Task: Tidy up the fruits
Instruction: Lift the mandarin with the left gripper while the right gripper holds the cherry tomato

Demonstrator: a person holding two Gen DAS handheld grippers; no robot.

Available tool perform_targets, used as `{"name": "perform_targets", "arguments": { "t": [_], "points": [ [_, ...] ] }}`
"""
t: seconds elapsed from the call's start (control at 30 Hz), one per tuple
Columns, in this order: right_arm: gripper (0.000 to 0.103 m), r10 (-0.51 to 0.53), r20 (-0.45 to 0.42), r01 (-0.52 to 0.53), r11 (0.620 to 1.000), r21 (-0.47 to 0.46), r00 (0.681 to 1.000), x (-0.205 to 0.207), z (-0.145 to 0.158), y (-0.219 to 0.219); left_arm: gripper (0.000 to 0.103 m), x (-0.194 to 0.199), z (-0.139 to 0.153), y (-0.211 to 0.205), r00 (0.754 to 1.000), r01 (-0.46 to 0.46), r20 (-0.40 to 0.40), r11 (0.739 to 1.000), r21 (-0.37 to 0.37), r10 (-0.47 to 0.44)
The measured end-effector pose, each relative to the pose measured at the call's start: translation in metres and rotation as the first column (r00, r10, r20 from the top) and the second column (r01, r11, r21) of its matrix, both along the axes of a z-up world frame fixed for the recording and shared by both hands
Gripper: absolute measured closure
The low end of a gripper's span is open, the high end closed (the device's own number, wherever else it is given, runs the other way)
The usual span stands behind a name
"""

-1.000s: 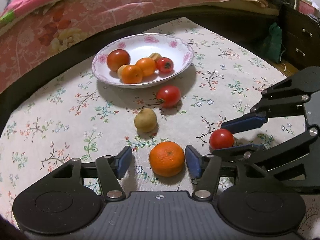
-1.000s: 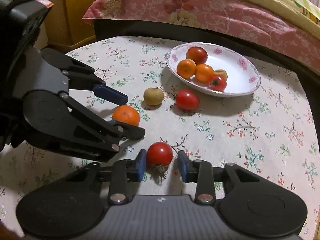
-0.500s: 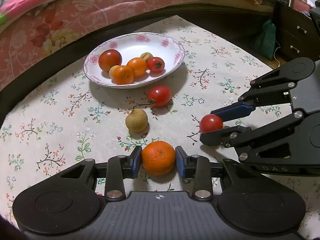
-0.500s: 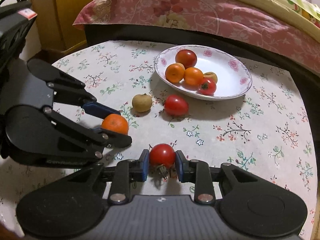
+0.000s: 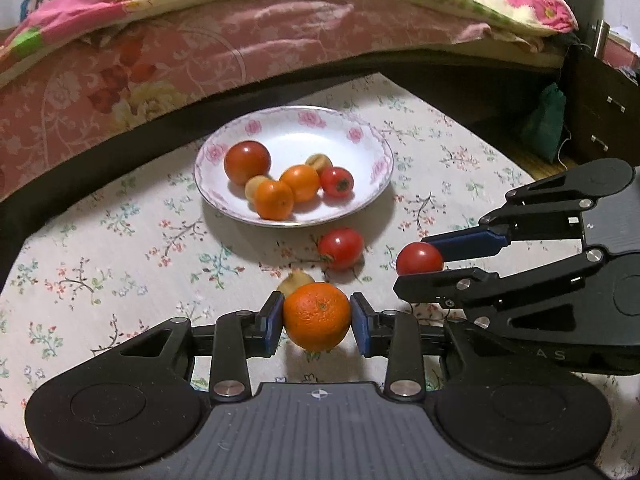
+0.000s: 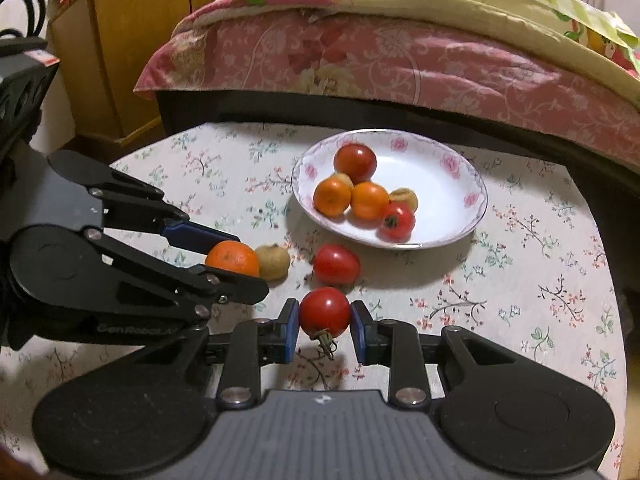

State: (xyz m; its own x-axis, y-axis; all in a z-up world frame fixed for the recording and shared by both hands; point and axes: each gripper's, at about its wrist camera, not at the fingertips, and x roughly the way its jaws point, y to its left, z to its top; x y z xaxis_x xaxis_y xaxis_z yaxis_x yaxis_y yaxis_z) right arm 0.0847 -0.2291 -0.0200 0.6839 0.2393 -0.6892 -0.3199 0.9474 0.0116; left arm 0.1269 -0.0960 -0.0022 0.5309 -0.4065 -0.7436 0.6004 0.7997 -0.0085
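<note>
The orange sat clamped between the blue pads of the left gripper, raised off the flowered tablecloth on the near side of the plate; a second before it had lain on the cloth between jaws that stood wide, and those jaws had just been closing onto it. Beside it, the right gripper grasped a red tomato, stem dangling, also lifted clear, where earlier it had rested on the cloth. A brown fruit and another tomato lay between the grippers and the plate, which held six fruits. Beyond the plate ran the bed.
</note>
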Motion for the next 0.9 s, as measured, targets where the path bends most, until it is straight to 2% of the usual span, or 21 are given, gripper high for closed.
{"name": "perform_targets", "arguments": {
  "t": [0.53,0.9],
  "points": [
    [0.077,-0.018,-0.033,0.017,1.000,-0.013,0.999,0.004,-0.008,-0.002,0.059,0.000,-0.006,-0.003,1.000,-0.003,0.005,0.999,0.032,0.003],
    [0.077,-0.056,-0.045,0.057,0.998,0.035,0.997,0.008,-0.006,-0.009,0.059,0.003,-0.008,-0.006,1.000,-0.018,-0.001,0.998,0.064,0.018]
  ]
}}
